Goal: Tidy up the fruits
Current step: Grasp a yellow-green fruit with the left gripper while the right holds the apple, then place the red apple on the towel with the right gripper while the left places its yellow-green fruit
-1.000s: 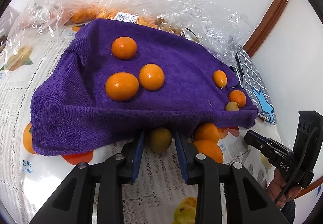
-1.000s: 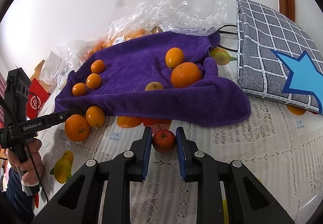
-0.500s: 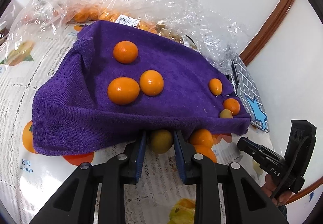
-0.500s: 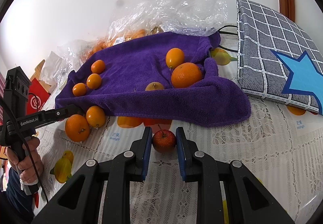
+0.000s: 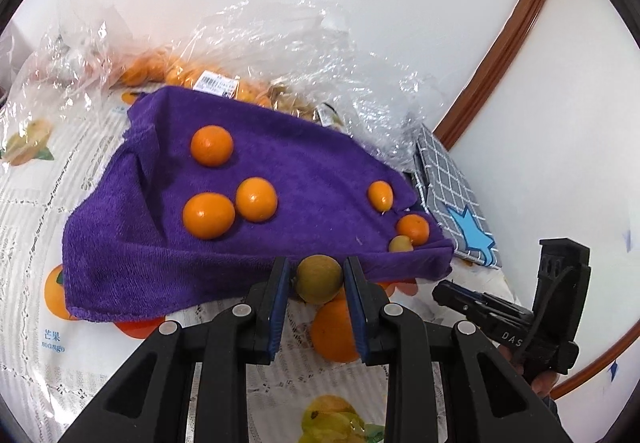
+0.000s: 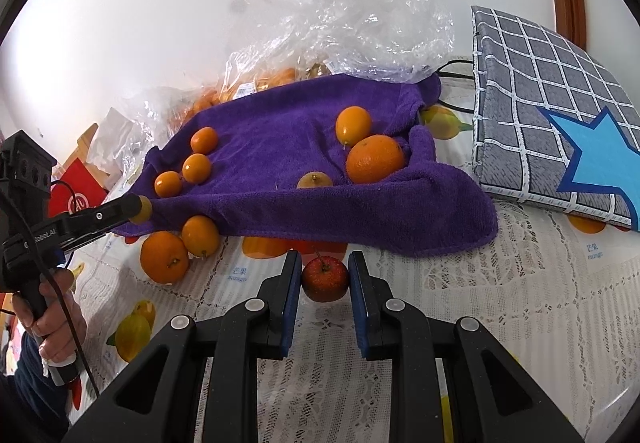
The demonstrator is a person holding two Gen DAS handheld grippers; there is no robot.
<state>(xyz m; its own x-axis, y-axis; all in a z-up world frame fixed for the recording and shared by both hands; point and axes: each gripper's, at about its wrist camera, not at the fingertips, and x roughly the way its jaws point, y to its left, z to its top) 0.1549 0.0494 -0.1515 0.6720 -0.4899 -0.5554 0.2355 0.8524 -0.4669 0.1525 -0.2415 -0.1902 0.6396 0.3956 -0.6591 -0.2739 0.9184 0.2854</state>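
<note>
A purple towel (image 5: 248, 227) lies on the lace tablecloth and carries several oranges (image 5: 211, 145) and a small yellow-green fruit (image 5: 401, 244). My left gripper (image 5: 317, 279) is shut on a yellow-green fruit (image 5: 319, 278) and holds it raised over the towel's near edge. Below it a large orange (image 5: 334, 327) lies on the cloth. My right gripper (image 6: 324, 277) is shut on a small red apple (image 6: 324, 278) just in front of the towel (image 6: 320, 179). The left gripper also shows in the right wrist view (image 6: 140, 208), by two loose oranges (image 6: 164, 257).
A crumpled clear plastic bag (image 5: 280, 43) with more oranges lies behind the towel by the wall. A grey checked pouch with a blue star (image 6: 552, 123) lies to the right. A red box (image 6: 76, 195) is at the far left.
My left gripper has lifted with the yellow-green fruit and moved right, so the loose oranges now sit below it. My right gripper has stayed still with the apple.
</note>
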